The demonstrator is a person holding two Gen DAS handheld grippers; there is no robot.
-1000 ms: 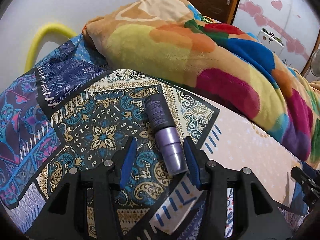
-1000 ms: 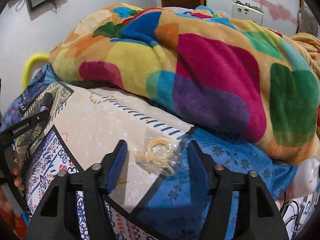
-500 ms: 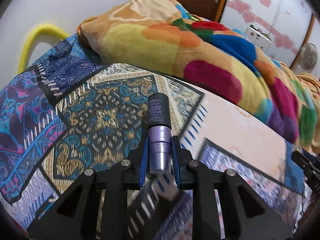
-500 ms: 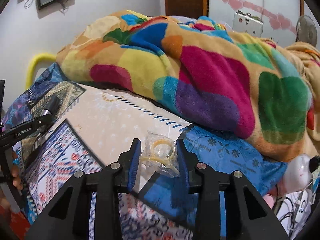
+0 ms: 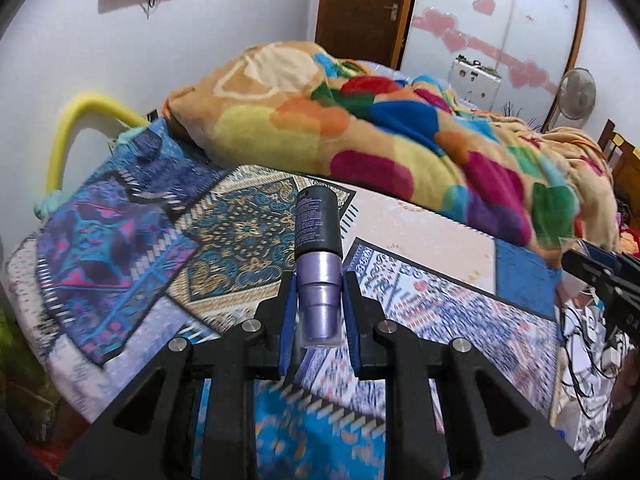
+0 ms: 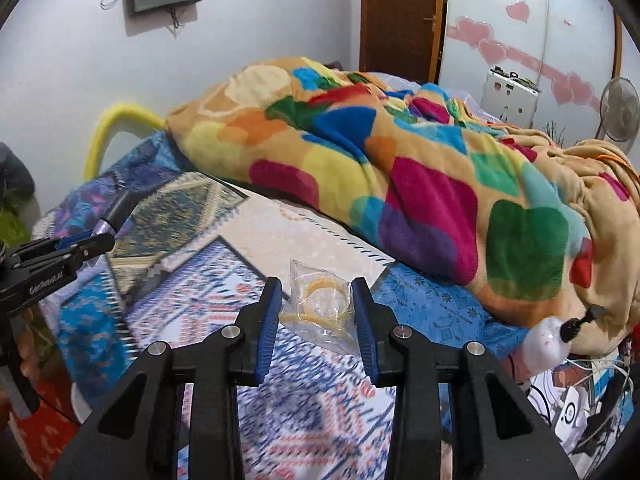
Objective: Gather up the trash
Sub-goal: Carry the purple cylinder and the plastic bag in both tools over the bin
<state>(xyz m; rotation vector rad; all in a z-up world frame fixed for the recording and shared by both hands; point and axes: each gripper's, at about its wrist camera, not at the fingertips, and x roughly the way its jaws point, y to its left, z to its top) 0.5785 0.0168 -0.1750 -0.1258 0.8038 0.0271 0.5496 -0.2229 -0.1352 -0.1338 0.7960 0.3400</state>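
Observation:
My left gripper (image 5: 319, 312) is shut on a purple bottle with a dark body (image 5: 318, 248) and holds it lifted above the patchwork bedspread (image 5: 224, 232). My right gripper (image 6: 318, 312) is shut on a clear plastic bag with yellow rings inside (image 6: 320, 304), also lifted off the bed. The left gripper and bottle also show at the left of the right wrist view (image 6: 92, 244). The right gripper shows at the right edge of the left wrist view (image 5: 576, 258).
A big multicoloured blanket (image 6: 400, 168) is heaped across the far side of the bed. A yellow tube (image 5: 80, 120) curves at the head. A white bottle (image 6: 548, 344) and tangled cables (image 6: 580, 400) lie at the right. A fan (image 6: 622, 110) stands by the wall.
Both grippers closed on their items, the left on the bottle and the right on the plastic bag, and then rose up and back from the bed.

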